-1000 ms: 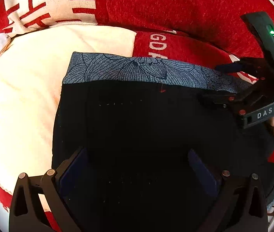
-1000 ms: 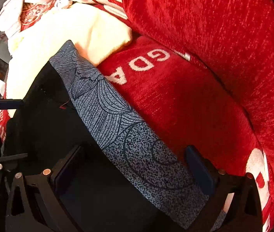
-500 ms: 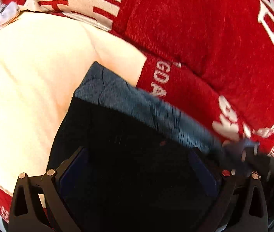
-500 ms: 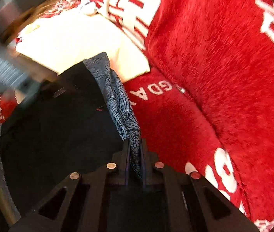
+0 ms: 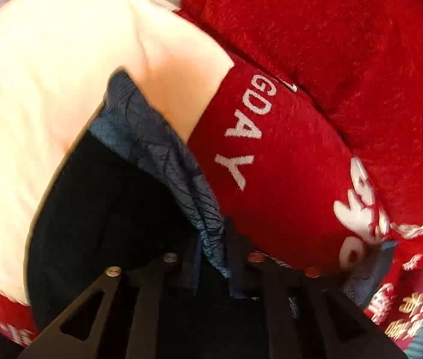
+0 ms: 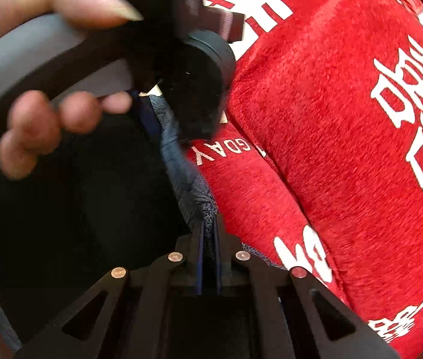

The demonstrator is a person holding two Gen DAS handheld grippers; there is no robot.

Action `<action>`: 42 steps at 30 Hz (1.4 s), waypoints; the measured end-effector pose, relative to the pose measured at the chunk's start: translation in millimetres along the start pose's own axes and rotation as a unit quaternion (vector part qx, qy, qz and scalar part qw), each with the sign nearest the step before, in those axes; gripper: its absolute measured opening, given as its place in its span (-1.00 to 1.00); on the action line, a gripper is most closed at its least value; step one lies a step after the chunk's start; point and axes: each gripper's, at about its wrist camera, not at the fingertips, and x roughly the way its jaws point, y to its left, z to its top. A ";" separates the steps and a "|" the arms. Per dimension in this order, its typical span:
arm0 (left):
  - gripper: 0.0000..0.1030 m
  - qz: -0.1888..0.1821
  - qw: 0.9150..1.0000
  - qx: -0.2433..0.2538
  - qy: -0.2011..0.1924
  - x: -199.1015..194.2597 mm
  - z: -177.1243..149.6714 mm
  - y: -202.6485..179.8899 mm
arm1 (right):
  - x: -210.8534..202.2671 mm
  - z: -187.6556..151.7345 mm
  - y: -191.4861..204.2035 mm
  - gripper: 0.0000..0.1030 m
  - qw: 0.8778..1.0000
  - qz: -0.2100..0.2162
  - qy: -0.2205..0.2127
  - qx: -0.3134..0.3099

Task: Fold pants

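Observation:
Black pants (image 5: 106, 209) with a blue-grey patterned waistband (image 5: 157, 149) lie on a red sofa. My left gripper (image 5: 211, 254) points steeply down at the band. Its jaws are closing, and the pads pinch a fold of the band. In the right wrist view the black pants (image 6: 76, 224) fill the lower left and the waistband (image 6: 181, 164) runs up the middle. There my right gripper (image 6: 208, 233) is closing tight on the band's near end. The left gripper's body (image 6: 187, 74) and the hand (image 6: 47, 125) holding it sit just above, hiding the band's far part.
The red plush sofa cover (image 5: 316, 74) with white lettering (image 5: 241, 137) rises behind and to the right. A cream cushion (image 5: 62, 89) lies left of the pants. The red backrest (image 6: 346, 119) stands close on the right gripper's right.
Both grippers went from wide open over the flat pants to closed on the waistband, the right first, then the left. The band is now bunched and raised off the seat.

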 end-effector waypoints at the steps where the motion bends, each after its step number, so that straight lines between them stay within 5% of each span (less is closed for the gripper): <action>1: -0.74 0.004 1.000 0.010 -0.007 -0.9 -1.9 -1.5 | 0.6 0.9 -1.9 -0.88 1.000 0.000 -0.001 0.003; 4: -0.80 0.011 0.999 0.025 -0.029 -13.8 -14.6 -3.7 | -7.8 1.3 -2.2 -0.88 1.000 -0.004 -0.007 0.011; 11: -0.80 -0.035 0.994 0.049 -0.092 -71.7 -53.7 -0.7 | -50.3 -1.9 -2.9 -0.88 0.998 -0.027 -0.036 0.033; 17: -0.81 -0.082 0.984 0.092 -0.130 -119.4 -119.0 15.8 | -116.2 -23.3 24.1 -0.89 0.995 -0.043 -0.066 0.068; 25: -0.81 -0.094 0.985 0.106 -0.099 -95.7 -197.6 74.4 | -137.1 -75.4 103.9 -0.89 0.994 -0.015 -0.032 0.108; 30: -0.79 -0.101 0.992 0.064 -0.043 -49.4 -220.1 122.8 | -112.4 -99.5 149.7 -0.89 0.994 0.006 0.005 0.107; 33: -0.78 -0.123 0.990 0.058 -0.045 -47.1 -224.6 133.3 | -101.0 -108.2 167.4 -0.89 0.995 -0.009 0.023 0.098; 42: -0.78 -0.068 0.988 0.117 -0.069 -82.5 -243.8 126.7 | -157.2 -92.7 115.7 -0.51 0.983 0.045 -0.028 0.177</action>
